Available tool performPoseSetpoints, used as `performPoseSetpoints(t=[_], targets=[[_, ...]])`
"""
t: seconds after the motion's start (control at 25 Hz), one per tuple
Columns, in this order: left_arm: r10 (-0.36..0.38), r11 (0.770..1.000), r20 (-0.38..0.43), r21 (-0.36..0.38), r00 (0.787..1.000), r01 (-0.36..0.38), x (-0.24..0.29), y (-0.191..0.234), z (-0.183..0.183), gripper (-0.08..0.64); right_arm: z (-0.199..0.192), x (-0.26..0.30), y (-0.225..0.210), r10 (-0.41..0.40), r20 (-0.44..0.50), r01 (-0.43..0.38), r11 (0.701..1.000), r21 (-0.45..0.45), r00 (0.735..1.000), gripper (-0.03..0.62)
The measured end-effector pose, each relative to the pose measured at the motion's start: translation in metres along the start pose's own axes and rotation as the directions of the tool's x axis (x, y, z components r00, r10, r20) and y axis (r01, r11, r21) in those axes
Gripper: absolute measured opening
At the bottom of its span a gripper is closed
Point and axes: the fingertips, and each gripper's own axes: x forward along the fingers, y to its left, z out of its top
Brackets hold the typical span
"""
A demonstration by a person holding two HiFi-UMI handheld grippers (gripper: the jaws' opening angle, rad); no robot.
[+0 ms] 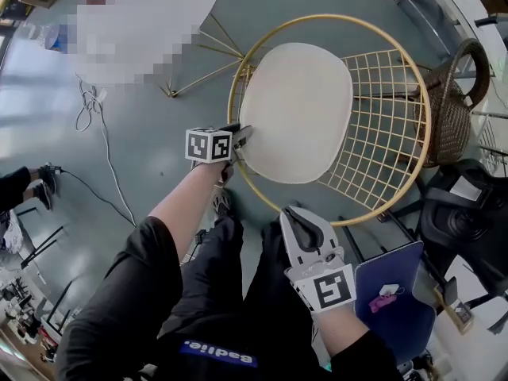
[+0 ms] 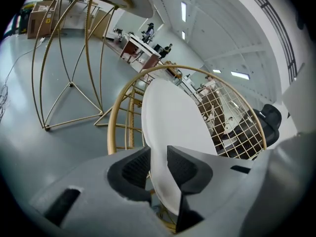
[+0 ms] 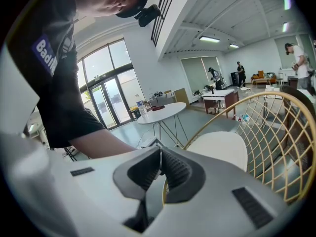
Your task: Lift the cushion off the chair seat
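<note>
Cushion (image 1: 295,109), white and rounded, lying on the seat of the gold wire chair (image 1: 393,145), left gripper (image 1: 241,138) fingers (image 2: 183,168) clenched on its near edge, right gripper (image 1: 305,219) outside the chair's rim, its fingers (image 3: 175,169) closed together on nothing

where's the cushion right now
Centre of the head view: the cushion lies on the seat of the gold wire chair, its left edge pinched in the left gripper.
</note>
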Motion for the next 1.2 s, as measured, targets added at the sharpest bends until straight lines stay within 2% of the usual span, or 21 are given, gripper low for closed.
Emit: performPoseSetpoints(t=[0.16,0.36,0.72,0.88,1.0,1.2], targets=[[-0.007,1.0,0.001,-0.005,1.0,0.007,-0.012,-0.016,-0.005,0.081,0.015,-0.011,0.003,-0.008,0.019,0.008,1.0,-0.01,1.0,0.031],[-0.017,1.0,0.036,-0.002,0.999,0.017,-0.037,-0.044,0.006,0.054,0.038,-0.031,0.009,-0.027,0.032,0.027,0.999,-0.025,0.999,0.031],[-0.121,0.993,0.062,0.024,0.991,0.12,-0.081,-0.13,0.021,0.034,0.084,-0.079,0.025,-0.062,0.066,0.064,0.997,-0.042,0.996,0.031],[-0.143,0.989,0.059,0.045,0.988,0.141,-0.068,-0.179,0.042,0.031,0.106,-0.105,-0.011,-0.086,0.091,0.09,0.995,-0.039,0.992,0.031],[-0.153,0.988,0.071,0.025,0.986,0.152,-0.056,-0.218,0.058,0.029,0.123,-0.129,-0.045,-0.096,0.103,0.099,0.995,-0.031,0.99,0.031],[-0.171,0.985,0.114,0.024,0.979,0.169,-0.085,-0.25,0.066,0.029,0.132,-0.153,-0.051,-0.123,0.129,0.128,0.991,-0.031,0.984,0.031]])
